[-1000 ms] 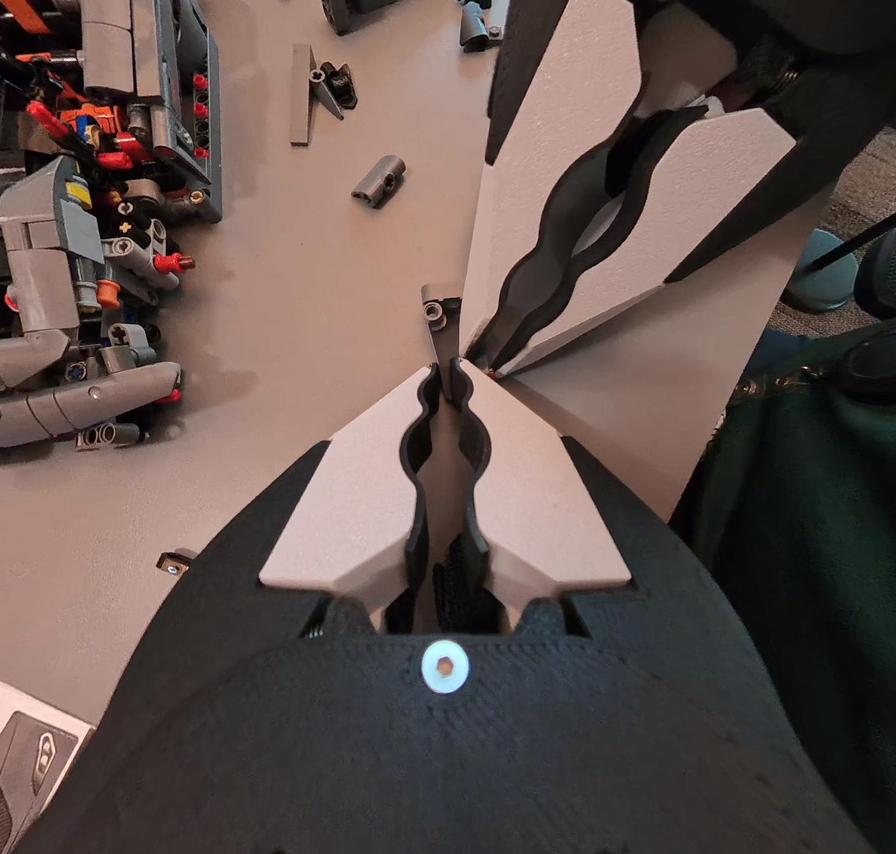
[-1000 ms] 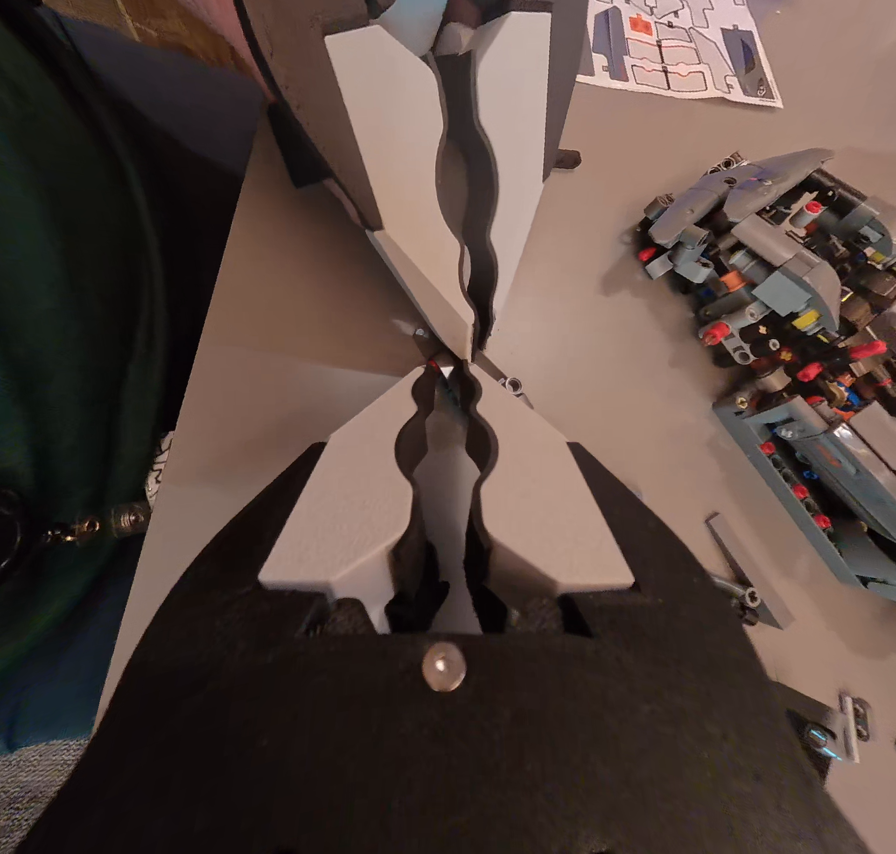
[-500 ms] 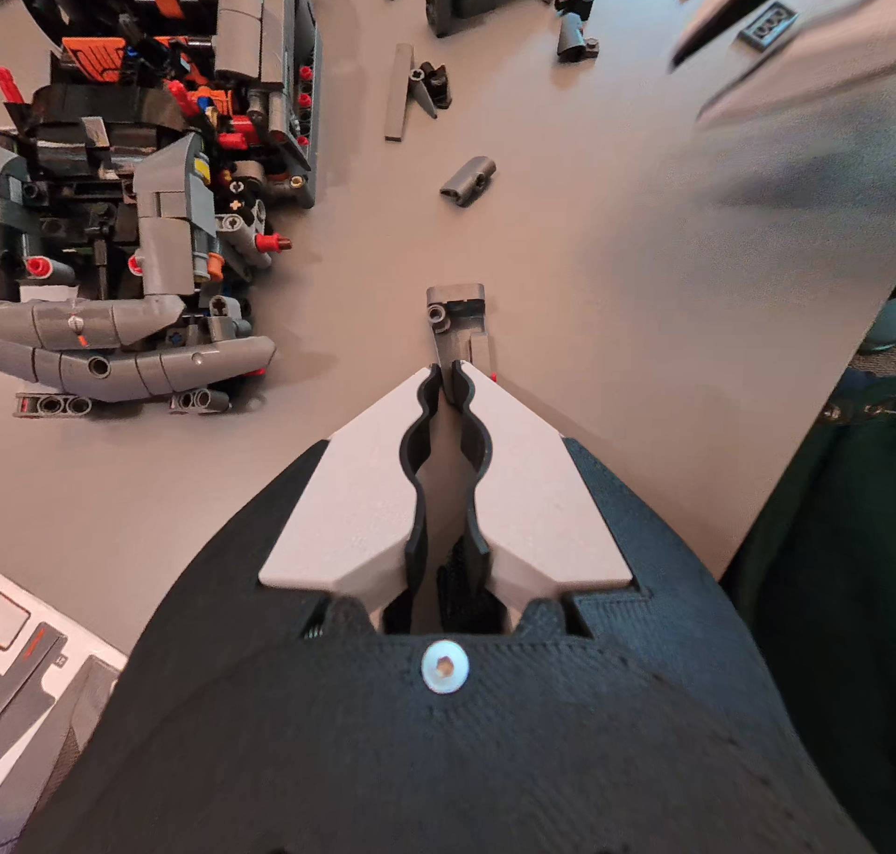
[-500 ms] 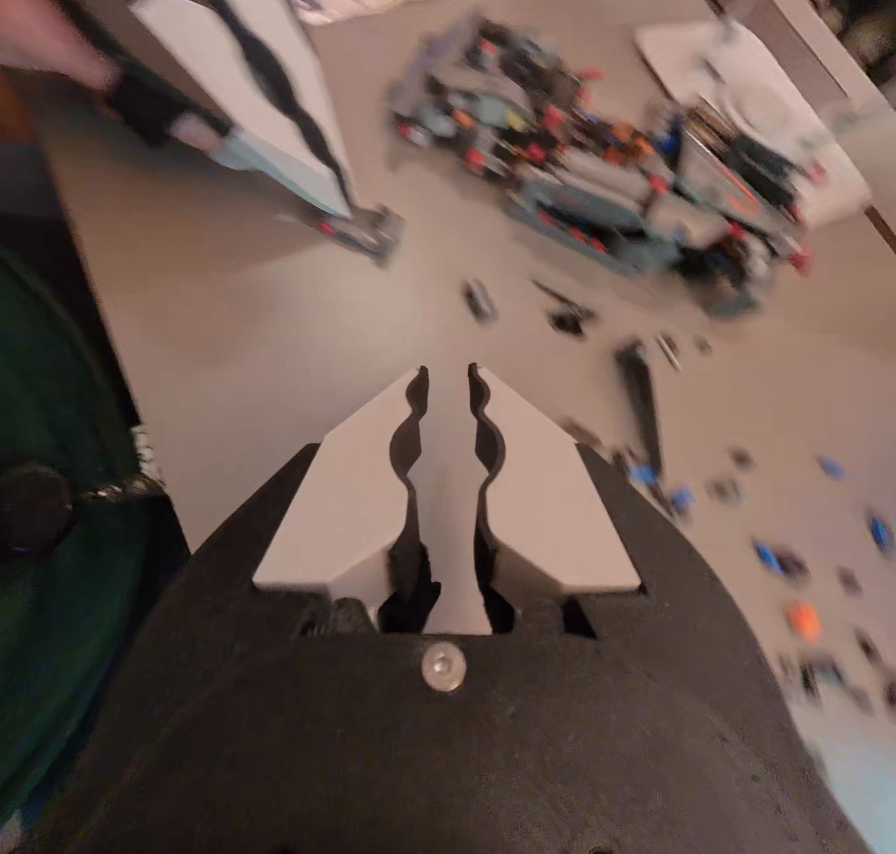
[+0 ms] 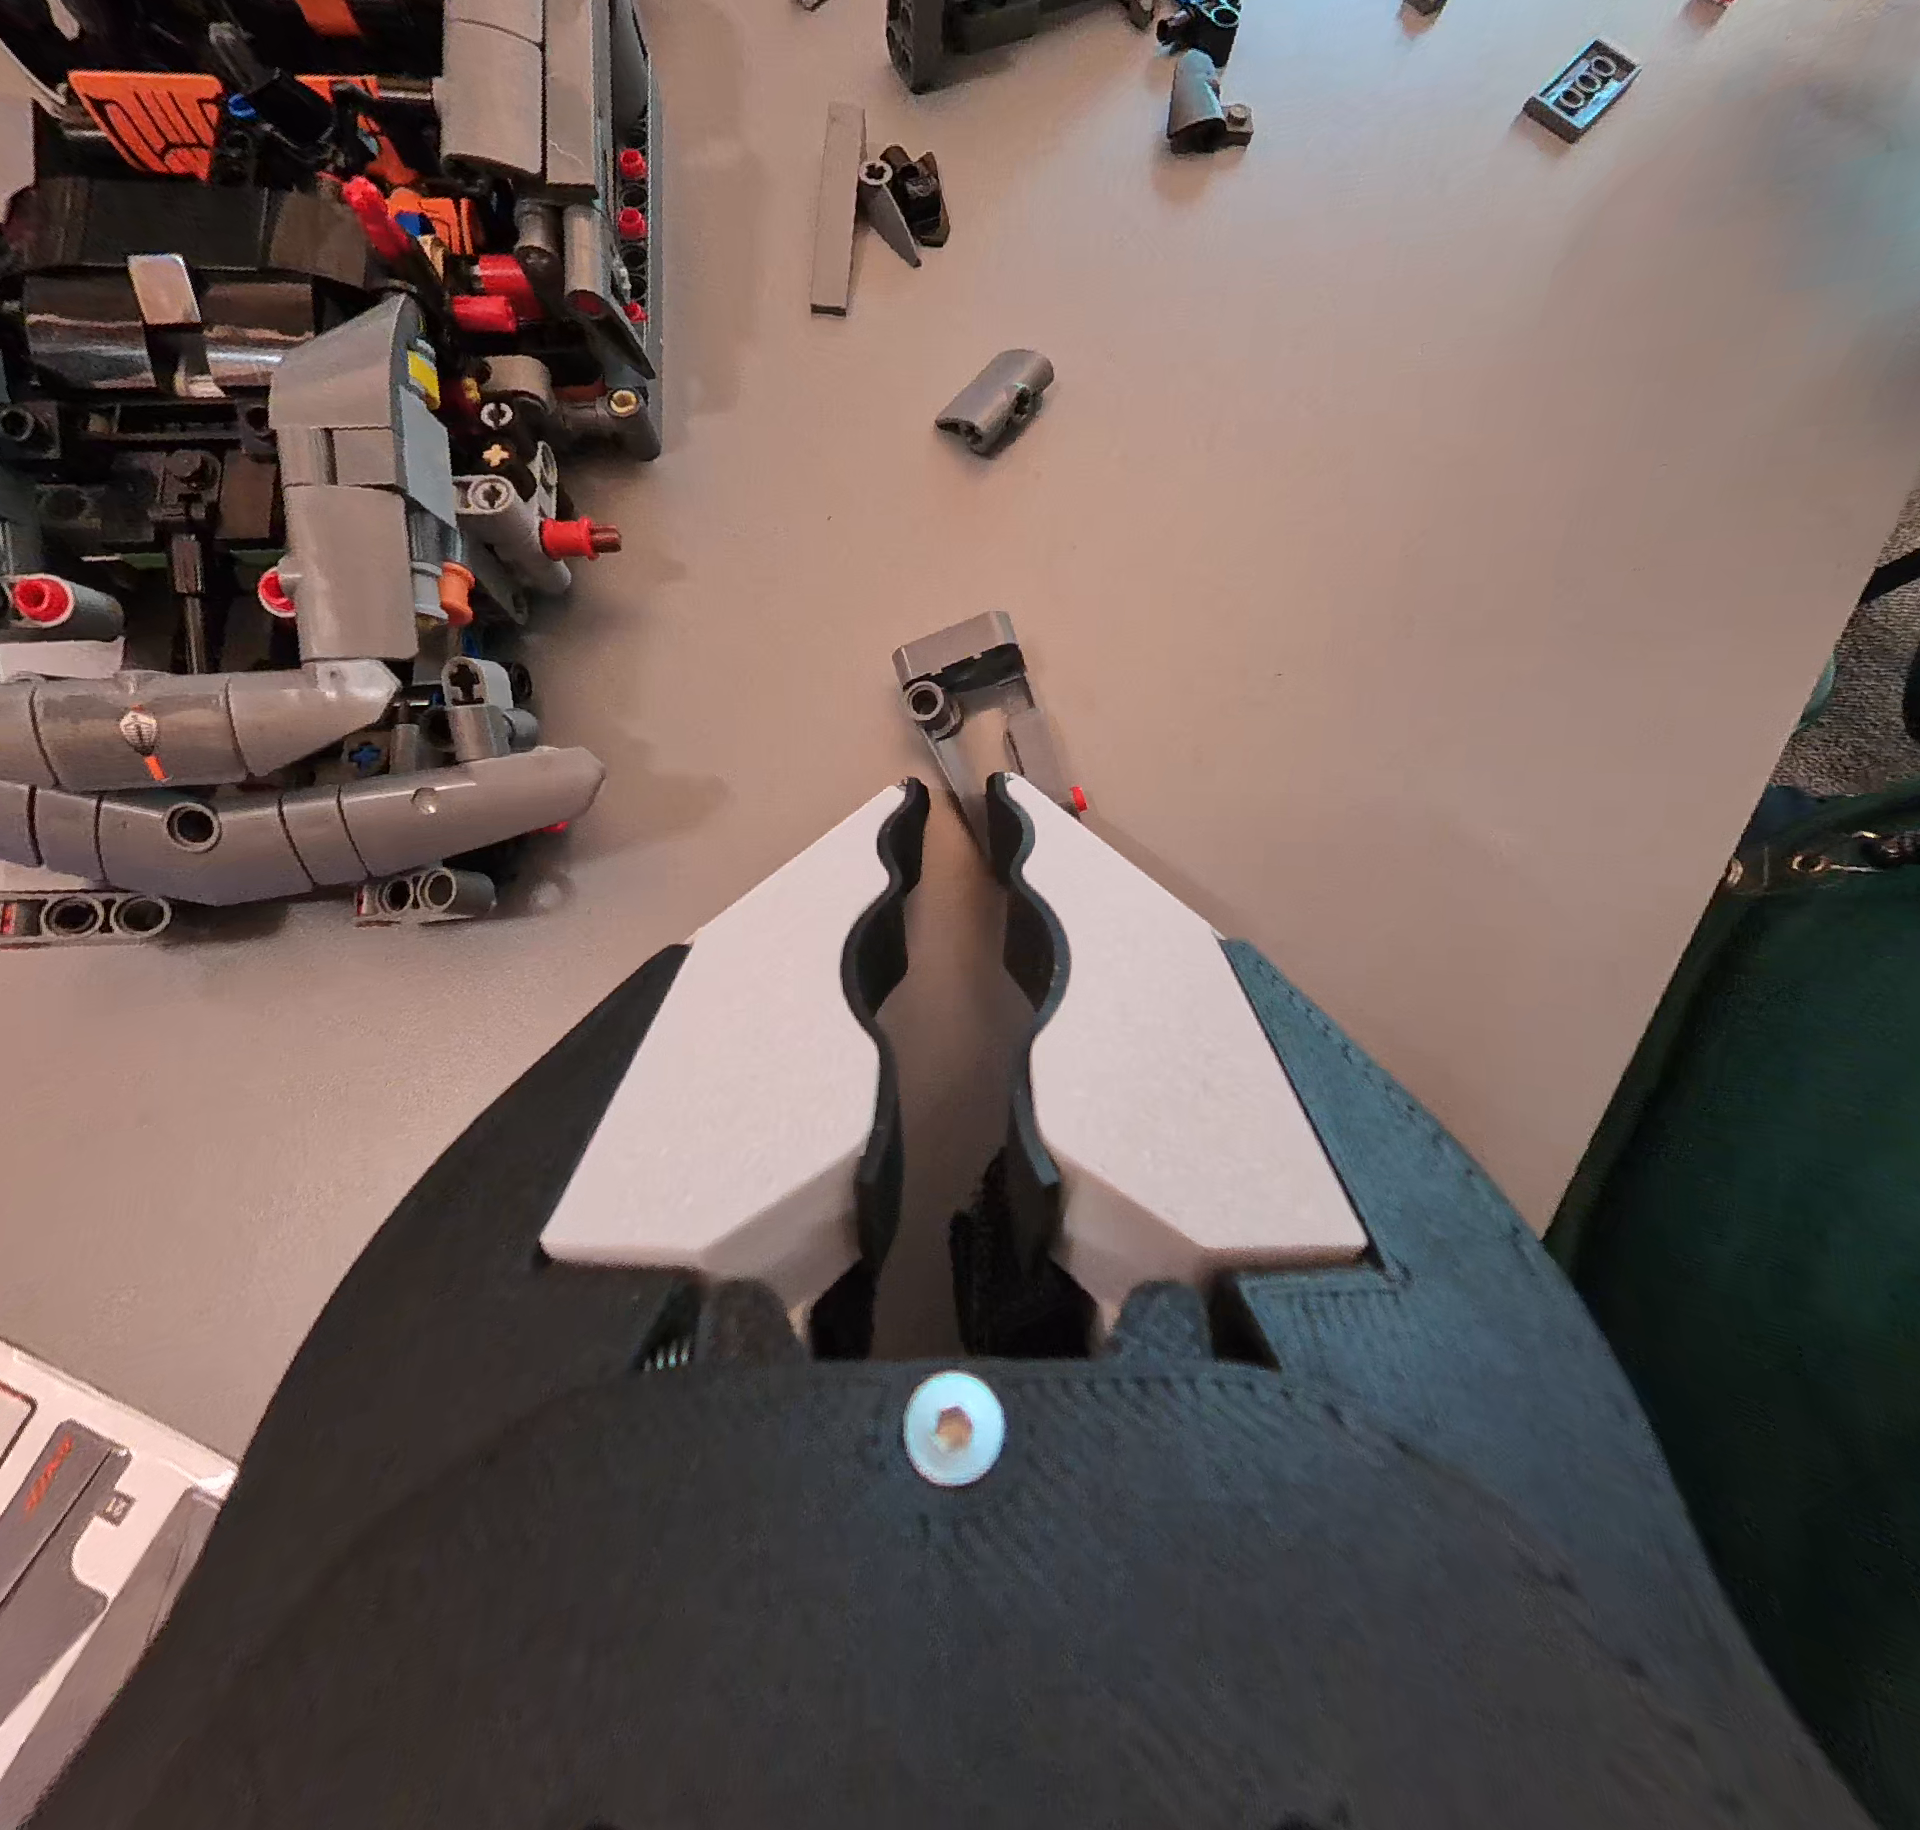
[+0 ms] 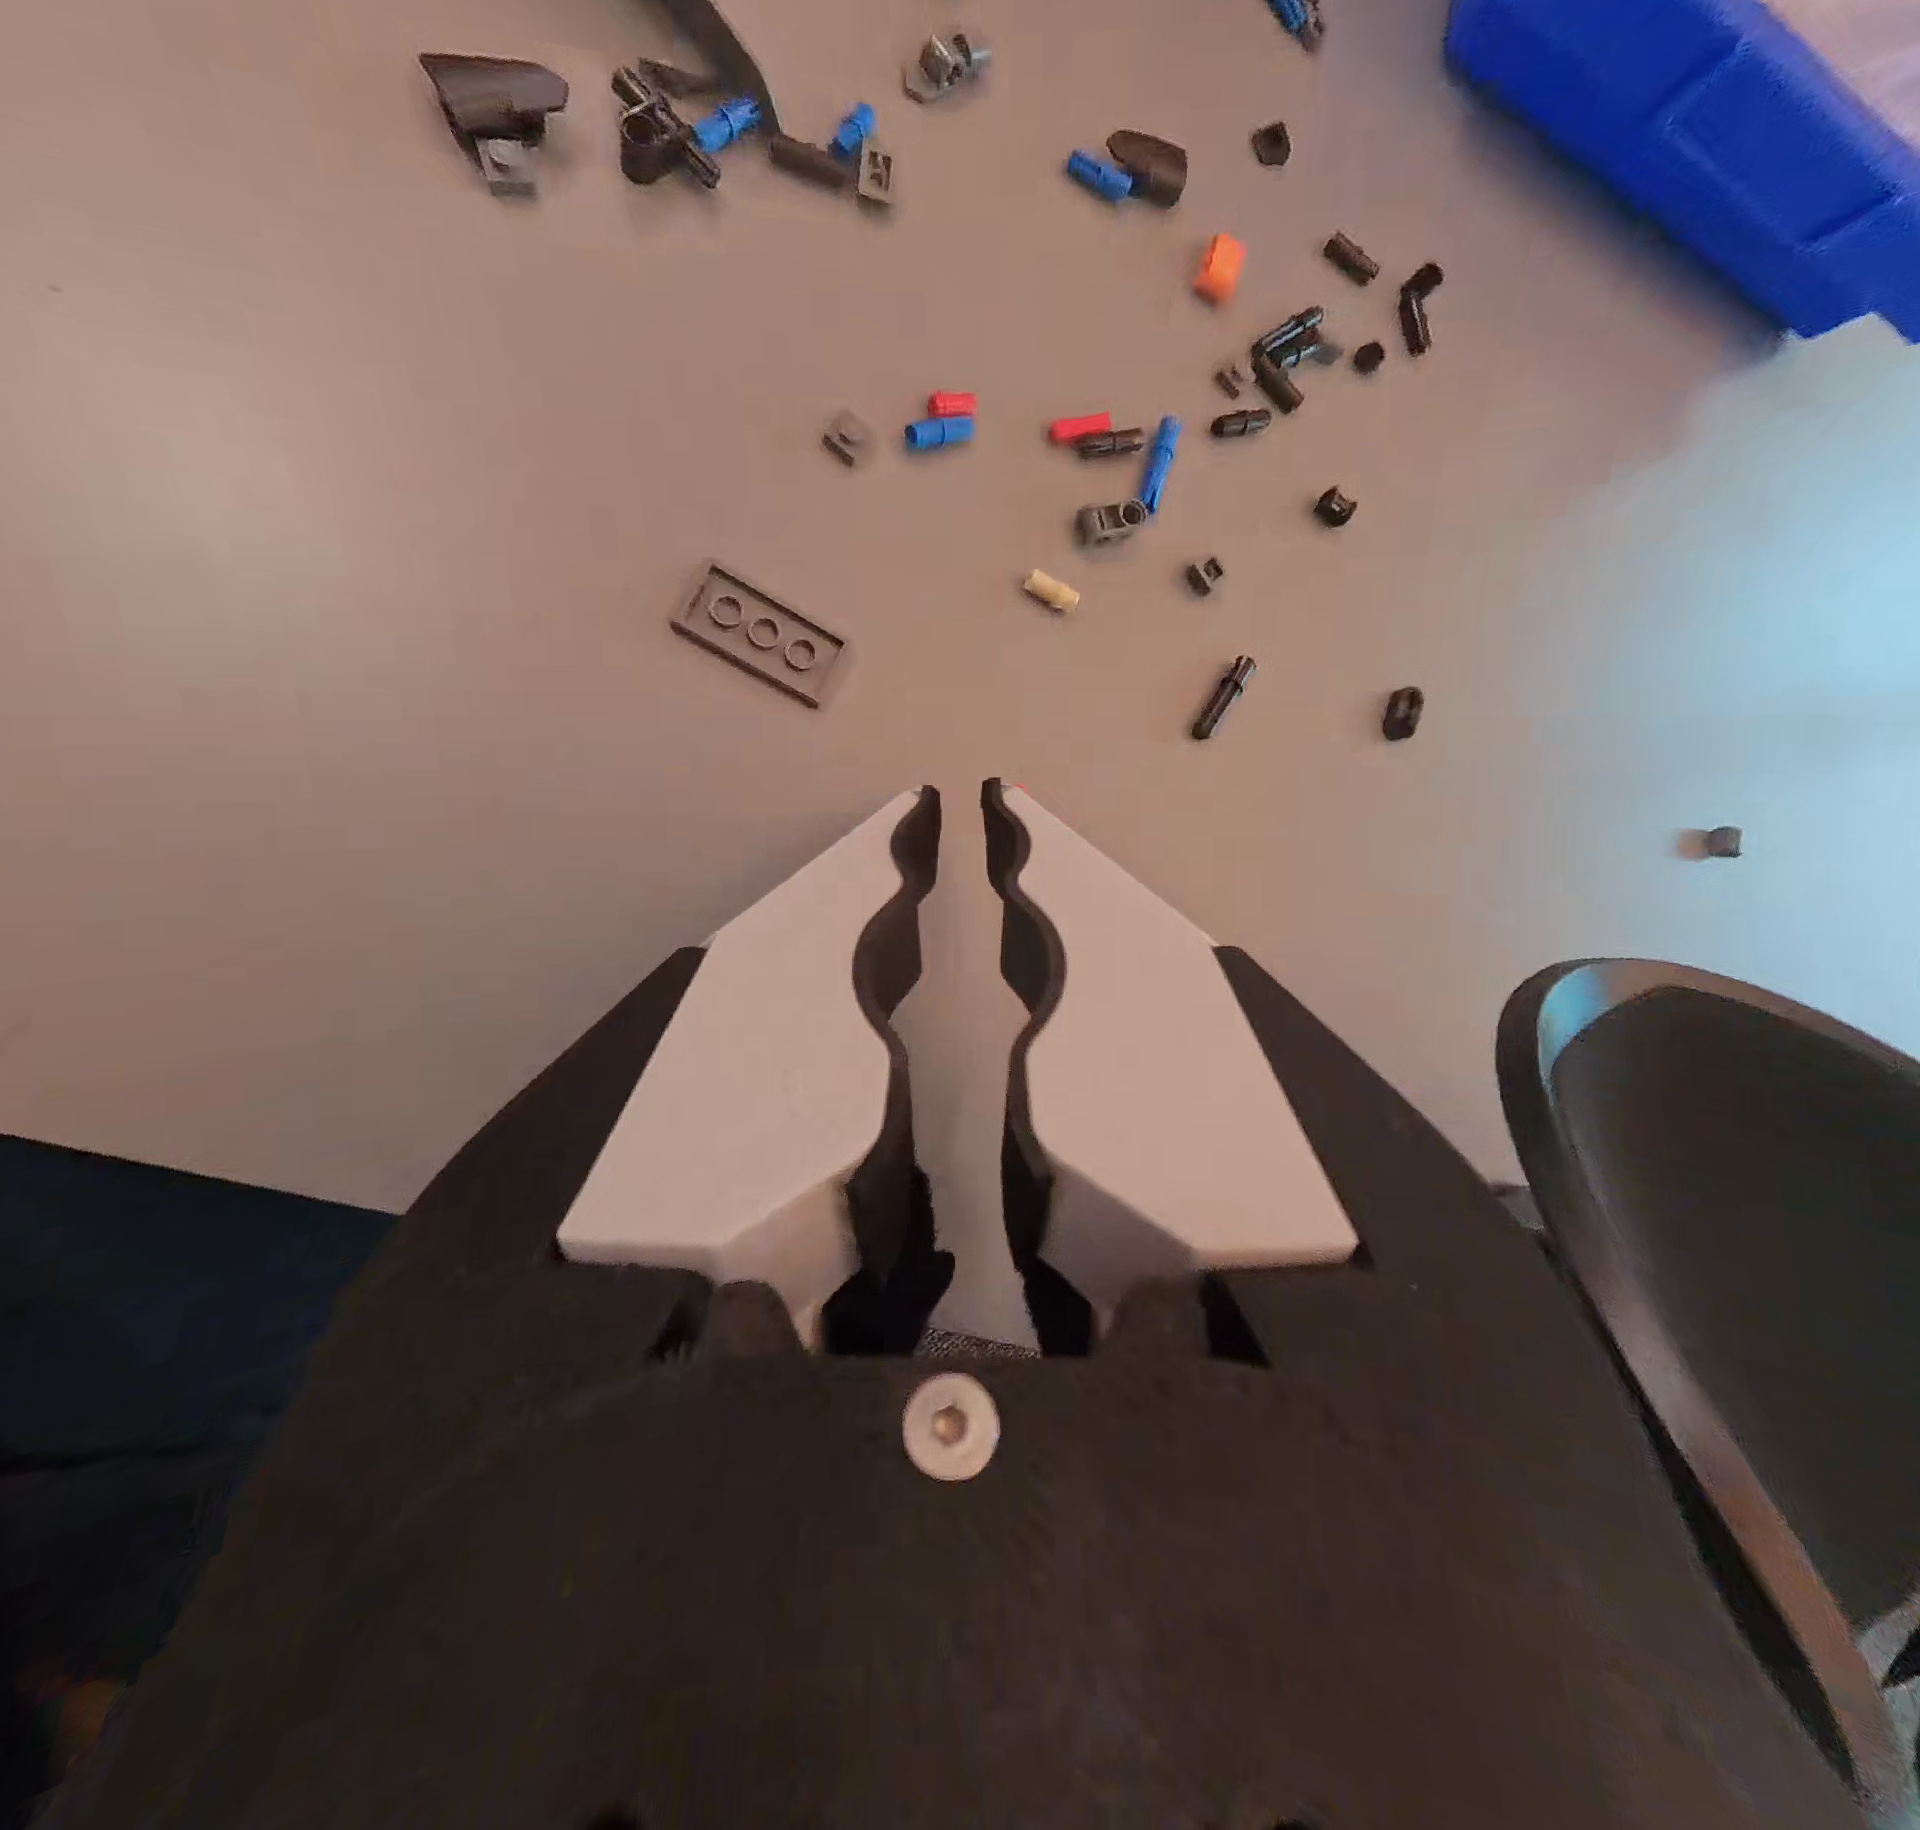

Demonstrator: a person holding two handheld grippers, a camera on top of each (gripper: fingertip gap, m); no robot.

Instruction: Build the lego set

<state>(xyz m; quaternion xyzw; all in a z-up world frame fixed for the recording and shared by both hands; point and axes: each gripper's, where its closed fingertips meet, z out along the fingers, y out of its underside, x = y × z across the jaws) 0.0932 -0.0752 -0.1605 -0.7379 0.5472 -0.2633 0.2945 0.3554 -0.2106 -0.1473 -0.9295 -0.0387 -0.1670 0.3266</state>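
My left gripper is slightly open. A small grey Lego assembly with a red pin lies on the grey table, its near end in the gap between my fingertips. It touches only the right one. The partly built grey, black and orange model sits to the left. My right gripper hovers over the table with a narrow gap and nothing between the tips. A red speck shows beside its right fingertip. A dark grey plate lies just ahead of it on the left.
Several loose blue, red, black and orange pins lie scattered ahead of the right gripper. A blue bin stands at the far right and a black chair at the near right. An instruction sheet lies near left, with green cloth past the table edge. My right fingertips sit around 30 centimetres from my left ones. The dark grey plate lies some 5 centimetres from my right tips, 25 centimetres from my left tips. The left camera catches it too, in the left wrist view.
The right gripper let go, left the left gripper and swung over to the loose pieces; its jaws have since narrowed. The left jaws opened a little around the grey assembly.
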